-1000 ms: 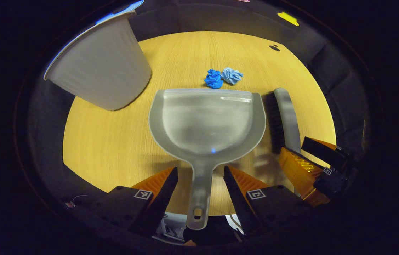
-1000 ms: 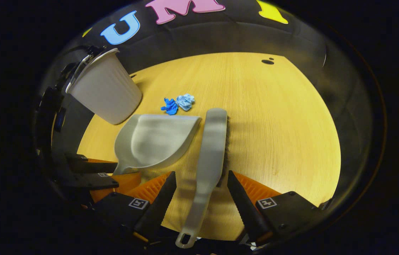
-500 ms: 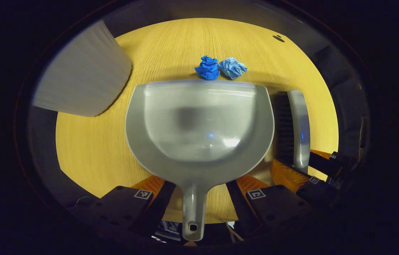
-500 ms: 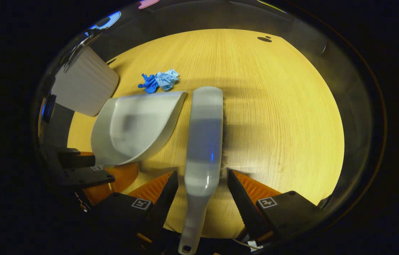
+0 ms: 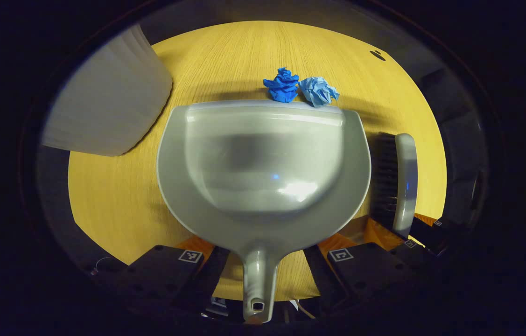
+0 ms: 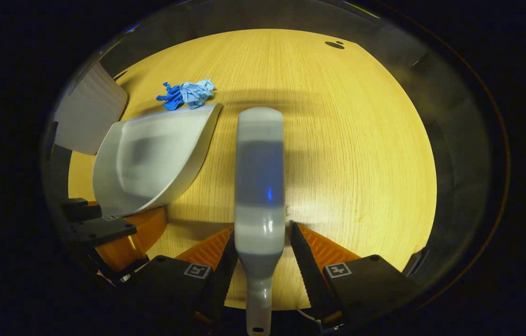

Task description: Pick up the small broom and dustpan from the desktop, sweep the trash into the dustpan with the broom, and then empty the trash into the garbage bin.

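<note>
Presently, view by view:

Left gripper view
- Left gripper (image 5: 263,261): bottom centre of the frame; fingers spread wide on either side of the dustpan handle, neither visibly pressing on it.
- Dustpan (image 5: 263,163): centre of the frame, flat on the desktop (image 5: 118,196), handle toward the bottom edge.
- Trash: dark blue paper wad (image 5: 282,85) and light blue paper wad (image 5: 319,91), touching each other, just beyond the dustpan's front lip.
- Garbage bin (image 5: 108,102): upper left.
- Broom (image 5: 396,179): right of the dustpan, bristles facing it.

Right gripper view
- Right gripper (image 6: 260,254): bottom centre; fingers close beside the broom (image 6: 259,186) near its handle; contact cannot be told.
- Dustpan (image 6: 150,158): left of the broom.
- Trash wads (image 6: 188,93): upper left, at the dustpan's lip.
- Left gripper (image 6: 104,233): lower left.
</note>
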Action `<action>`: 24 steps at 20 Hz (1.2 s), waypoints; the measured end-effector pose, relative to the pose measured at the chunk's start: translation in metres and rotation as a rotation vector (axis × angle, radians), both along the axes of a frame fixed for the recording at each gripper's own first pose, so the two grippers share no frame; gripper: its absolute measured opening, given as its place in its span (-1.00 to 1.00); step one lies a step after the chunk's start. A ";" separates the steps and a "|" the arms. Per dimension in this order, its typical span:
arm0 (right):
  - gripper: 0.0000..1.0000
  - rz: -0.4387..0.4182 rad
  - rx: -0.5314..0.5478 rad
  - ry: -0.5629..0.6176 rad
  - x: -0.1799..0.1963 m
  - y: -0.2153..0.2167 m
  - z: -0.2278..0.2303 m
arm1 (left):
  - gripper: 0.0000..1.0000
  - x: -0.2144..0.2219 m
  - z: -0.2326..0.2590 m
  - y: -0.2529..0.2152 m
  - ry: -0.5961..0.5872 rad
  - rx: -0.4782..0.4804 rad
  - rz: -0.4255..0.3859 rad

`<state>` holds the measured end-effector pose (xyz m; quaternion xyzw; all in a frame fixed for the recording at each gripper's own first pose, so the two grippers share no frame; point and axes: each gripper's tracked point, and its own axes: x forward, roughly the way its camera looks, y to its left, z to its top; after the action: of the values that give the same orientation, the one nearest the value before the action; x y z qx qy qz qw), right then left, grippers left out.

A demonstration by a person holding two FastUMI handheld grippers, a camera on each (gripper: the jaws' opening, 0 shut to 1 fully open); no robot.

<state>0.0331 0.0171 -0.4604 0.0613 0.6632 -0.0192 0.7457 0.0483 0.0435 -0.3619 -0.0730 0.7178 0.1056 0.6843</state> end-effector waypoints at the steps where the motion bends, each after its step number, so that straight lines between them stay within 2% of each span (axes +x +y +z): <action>1: 0.47 -0.004 -0.002 -0.007 0.000 0.000 -0.002 | 0.60 0.002 -0.001 0.000 -0.008 0.002 0.010; 4: 0.48 -0.019 -0.010 -0.033 0.001 -0.001 -0.003 | 0.55 0.000 -0.002 0.002 -0.014 0.003 -0.003; 5: 0.35 -0.015 -0.012 -0.032 0.001 -0.001 -0.001 | 0.54 0.001 -0.001 0.001 -0.011 0.001 -0.009; 6: 0.62 -0.008 -0.012 -0.026 0.000 -0.001 -0.002 | 0.55 0.000 -0.001 0.002 -0.007 -0.001 -0.014; 7: 0.34 -0.001 -0.008 -0.020 0.000 -0.001 -0.002 | 0.55 0.000 -0.001 0.001 -0.003 -0.001 -0.015; 9: 0.19 -0.012 -0.009 -0.019 0.001 0.000 -0.002 | 0.54 0.000 -0.001 0.002 -0.009 -0.001 -0.017; 10: 0.19 -0.003 -0.007 -0.019 -0.001 0.000 0.000 | 0.53 -0.001 -0.002 0.002 -0.015 0.001 -0.021; 11: -0.05 0.000 -0.008 -0.026 0.000 0.001 -0.001 | 0.53 0.000 -0.003 0.002 -0.027 0.004 -0.018; 13: -0.05 0.027 -0.002 -0.022 0.000 0.000 0.000 | 0.49 0.001 -0.005 0.002 -0.054 0.015 0.003; 14: -0.19 0.036 -0.001 -0.012 -0.001 0.001 0.000 | 0.48 -0.002 -0.004 0.002 -0.059 0.017 0.005; 15: -0.17 0.054 -0.001 -0.004 -0.002 0.001 -0.001 | 0.30 -0.003 -0.002 0.004 -0.058 0.015 0.000; 16: -0.05 0.071 0.005 0.000 -0.008 0.002 0.003 | 0.08 -0.006 0.000 0.005 -0.064 0.014 0.001; 17: -0.17 0.091 0.008 -0.017 -0.007 0.001 -0.003 | -0.24 -0.010 0.000 0.000 -0.066 0.009 -0.001; 18: -0.30 0.120 0.009 -0.042 -0.007 0.000 -0.003 | -0.39 -0.012 0.003 -0.001 -0.073 0.004 -0.023; 19: -0.29 0.154 0.015 -0.065 -0.007 0.001 -0.004 | -0.41 -0.012 0.003 0.000 -0.075 0.002 -0.055; 20: -0.43 0.180 0.019 -0.099 -0.007 0.001 0.000 | -0.41 -0.010 -0.001 0.001 -0.076 0.001 -0.096; 21: -0.42 0.203 0.027 -0.117 -0.008 0.000 -0.002 | -0.39 -0.008 -0.004 0.002 -0.078 0.005 -0.131; 24: -0.43 0.241 0.058 -0.157 -0.006 -0.001 -0.001 | -0.43 -0.009 -0.008 0.002 -0.099 -0.006 -0.154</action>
<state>0.0270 0.0160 -0.4618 0.0041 0.6058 0.0948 0.7899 0.0396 0.0455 -0.3695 -0.0251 0.6868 0.0468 0.7249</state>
